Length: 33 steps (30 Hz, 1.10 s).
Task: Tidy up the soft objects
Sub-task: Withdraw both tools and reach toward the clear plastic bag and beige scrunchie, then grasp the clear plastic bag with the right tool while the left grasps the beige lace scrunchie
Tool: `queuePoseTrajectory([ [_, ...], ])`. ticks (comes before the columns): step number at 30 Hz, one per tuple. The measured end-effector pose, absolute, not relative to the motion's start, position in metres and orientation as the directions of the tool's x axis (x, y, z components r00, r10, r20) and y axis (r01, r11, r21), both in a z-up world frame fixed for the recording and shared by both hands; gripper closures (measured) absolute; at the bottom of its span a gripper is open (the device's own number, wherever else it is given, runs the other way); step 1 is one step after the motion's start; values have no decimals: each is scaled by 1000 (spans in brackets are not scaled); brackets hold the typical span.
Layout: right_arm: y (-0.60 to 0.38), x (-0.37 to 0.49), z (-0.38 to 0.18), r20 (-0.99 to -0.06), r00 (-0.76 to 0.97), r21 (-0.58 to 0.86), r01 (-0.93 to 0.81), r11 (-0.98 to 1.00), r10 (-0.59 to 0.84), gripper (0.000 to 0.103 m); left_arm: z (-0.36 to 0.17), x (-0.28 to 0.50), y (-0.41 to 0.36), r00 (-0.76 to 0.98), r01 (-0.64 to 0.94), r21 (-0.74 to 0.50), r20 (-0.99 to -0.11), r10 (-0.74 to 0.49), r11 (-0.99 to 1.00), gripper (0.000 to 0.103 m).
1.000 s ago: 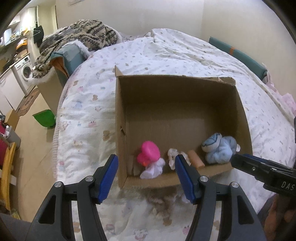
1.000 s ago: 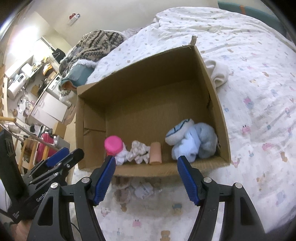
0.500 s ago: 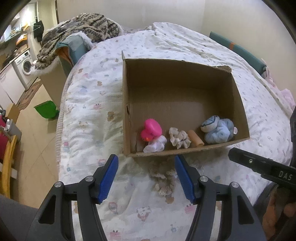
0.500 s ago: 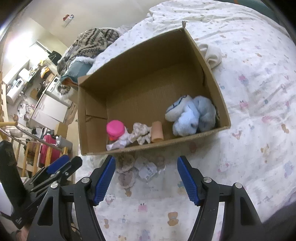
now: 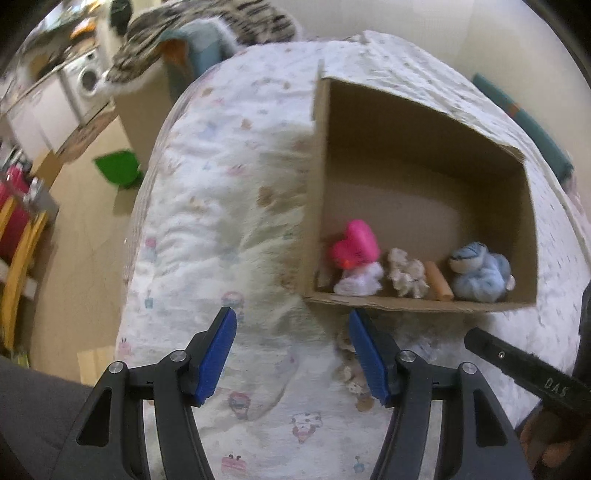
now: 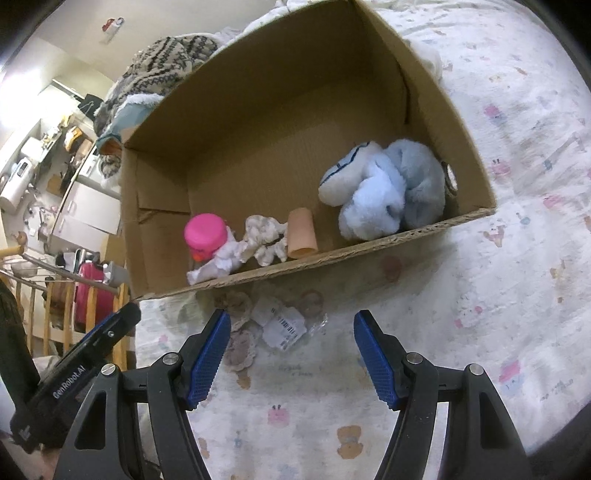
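Observation:
A cardboard box (image 6: 258,92) lies open on the bed. Along its near wall sit a pink duck toy (image 6: 205,234), a white crumpled cloth (image 6: 266,236), a peach cylinder (image 6: 301,232) and a blue plush (image 6: 384,188). They also show in the left wrist view: box (image 5: 406,155), pink duck toy (image 5: 354,243), blue plush (image 5: 480,273). A small plush with a paper tag (image 6: 258,325) lies on the quilt just outside the box, before my right gripper (image 6: 291,354), which is open and empty. My left gripper (image 5: 291,354) is open and empty, left of the box.
The bed has a white quilt (image 6: 517,258) with cartoon prints. A patterned blanket (image 5: 207,29) lies at the bed's far end. Left of the bed are the floor, a green bin (image 5: 118,166), a washing machine (image 5: 86,79) and a red chair (image 5: 14,221).
Both grippers have drawn back from the box toward me. The left view has swung left, so the box sits further right. The small tagged plush outside the box has come into view.

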State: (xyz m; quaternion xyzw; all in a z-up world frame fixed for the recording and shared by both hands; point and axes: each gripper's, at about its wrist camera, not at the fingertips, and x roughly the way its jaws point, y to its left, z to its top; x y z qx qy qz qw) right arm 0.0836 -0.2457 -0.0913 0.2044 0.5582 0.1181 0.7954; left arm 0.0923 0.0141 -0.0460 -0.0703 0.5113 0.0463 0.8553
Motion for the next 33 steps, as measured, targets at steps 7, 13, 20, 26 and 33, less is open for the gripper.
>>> queuePoseTrajectory([
  [7,-211,98,-126,-896,229,385,-24,923,380,30,-55,97,16,443,-176,-96,-896,-8,980,43],
  [13,-185,108,-139,-926,233,283,-94,955,297,33,-56,97,3,451,-121,-59,-893,1,991,43],
  [20,-191,107,-141,-949,207,222,-104,969,240,75,-61,99,-1,441,-108,-60,-897,-6,992,43],
  [26,-203,97,-131,-958,201,193,-85,977,207,75,-78,98,-15,376,-35,-105,-923,-84,994,42],
  [33,-218,77,-103,-944,224,235,-52,971,241,75,-105,104,-50,296,75,-74,-951,-93,994,41],
])
